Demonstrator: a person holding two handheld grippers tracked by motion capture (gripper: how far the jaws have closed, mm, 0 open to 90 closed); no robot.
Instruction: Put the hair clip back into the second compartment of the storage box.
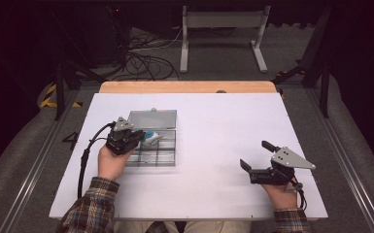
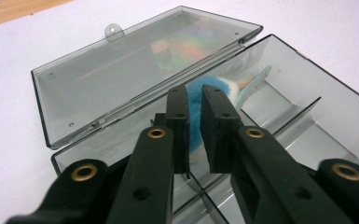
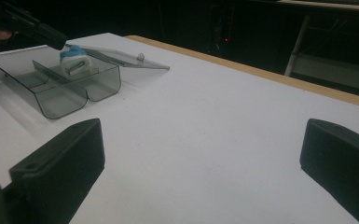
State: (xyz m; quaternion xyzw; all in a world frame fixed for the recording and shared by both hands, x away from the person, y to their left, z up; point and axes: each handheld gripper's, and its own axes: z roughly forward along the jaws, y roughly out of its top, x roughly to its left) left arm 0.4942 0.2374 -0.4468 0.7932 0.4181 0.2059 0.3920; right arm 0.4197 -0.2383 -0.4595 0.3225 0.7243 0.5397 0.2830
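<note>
Jaws: left gripper nipping blue-white object over open box | right gripper wide, empty

A white worktop fills the middle of the high view, with a strip of bare wood along its far edge. Grey floor lies beyond it, where a tangle of black cables sits at upper left and a pale metal frame stand at top centre. Yellow-black hazard tape marks the floor at left. The surroundings are dark.
</note>
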